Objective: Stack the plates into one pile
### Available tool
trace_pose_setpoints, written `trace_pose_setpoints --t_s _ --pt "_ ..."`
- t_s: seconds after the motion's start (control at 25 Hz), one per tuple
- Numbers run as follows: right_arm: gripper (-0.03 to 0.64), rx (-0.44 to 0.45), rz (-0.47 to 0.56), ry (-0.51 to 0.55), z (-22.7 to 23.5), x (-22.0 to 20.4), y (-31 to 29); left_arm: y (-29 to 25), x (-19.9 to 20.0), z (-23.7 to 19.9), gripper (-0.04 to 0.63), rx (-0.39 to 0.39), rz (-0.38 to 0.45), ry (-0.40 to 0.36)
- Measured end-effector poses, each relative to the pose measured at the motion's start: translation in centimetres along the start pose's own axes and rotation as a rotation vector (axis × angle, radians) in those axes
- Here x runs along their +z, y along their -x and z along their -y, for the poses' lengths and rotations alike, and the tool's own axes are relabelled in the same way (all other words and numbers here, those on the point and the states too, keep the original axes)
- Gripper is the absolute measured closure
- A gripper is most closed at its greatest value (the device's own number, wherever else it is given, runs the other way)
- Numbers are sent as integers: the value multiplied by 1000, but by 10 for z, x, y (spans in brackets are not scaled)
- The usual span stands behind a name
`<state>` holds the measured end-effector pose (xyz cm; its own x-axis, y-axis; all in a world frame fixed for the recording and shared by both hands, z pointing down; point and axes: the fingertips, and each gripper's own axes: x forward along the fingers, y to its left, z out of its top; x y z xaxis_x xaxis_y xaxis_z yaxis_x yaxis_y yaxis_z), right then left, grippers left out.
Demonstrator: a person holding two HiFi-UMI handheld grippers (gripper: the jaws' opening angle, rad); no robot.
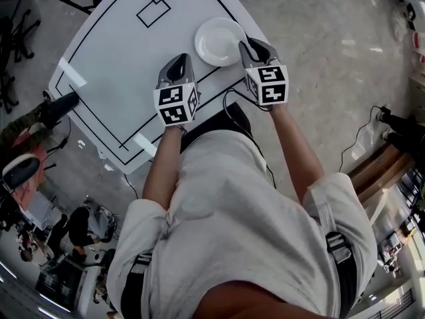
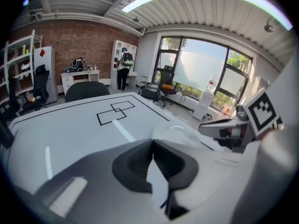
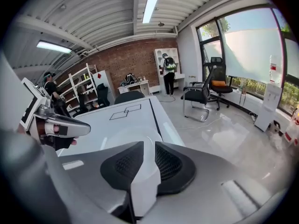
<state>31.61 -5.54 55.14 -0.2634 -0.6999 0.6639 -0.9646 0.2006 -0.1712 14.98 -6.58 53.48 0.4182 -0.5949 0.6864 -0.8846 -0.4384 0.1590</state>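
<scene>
**Plate flat by the counter's right edge, tongs close by**

Plate (image 1: 220,42) is white and round, lying flat with its hollow upward on the white counter (image 1: 119,58). Being round, it is as wide one way as the other and points nowhere across the counter. It sits toward the near right of the counter, just inside the black border line and close to the right edge. The head view shows one disc with an inner ring. Whether more plates lie under it I cannot tell.

The left tongs (image 1: 178,60) hang over the counter to the near left of the plate, apart from it and tilted downward. The left gripper view shows them pressed together with nothing between. The plate lies beyond their tips and a little to the right.

The right tongs (image 1: 248,42) are at the plate's near right rim, also tilted downward. Whether they touch the rim I cannot tell. The right gripper view shows them spread by a narrow slit, pinching nothing. The plate lies just past their tips.

Each of the tongs carries a cube (image 1: 176,104) with square markers at its near end. Two overlapping black squares (image 1: 158,2) are drawn on the far part of the counter, well apart from the plate. A dark chair (image 2: 86,90) stands at the counter's far end.
</scene>
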Motion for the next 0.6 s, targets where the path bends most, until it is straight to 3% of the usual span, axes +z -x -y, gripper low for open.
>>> trace_pose_setpoints --t_s 0.2,0.48,0.6 --pt "615 -8 112 39 -53 14 37 46 3 2 592 -46 85 -15" --pt "618 1 236 127 -132 31 86 117 6 4 592 -98 183 -26" --pt "618 -23 360 163 -162 49 110 152 14 -4 592 -77 295 -41"
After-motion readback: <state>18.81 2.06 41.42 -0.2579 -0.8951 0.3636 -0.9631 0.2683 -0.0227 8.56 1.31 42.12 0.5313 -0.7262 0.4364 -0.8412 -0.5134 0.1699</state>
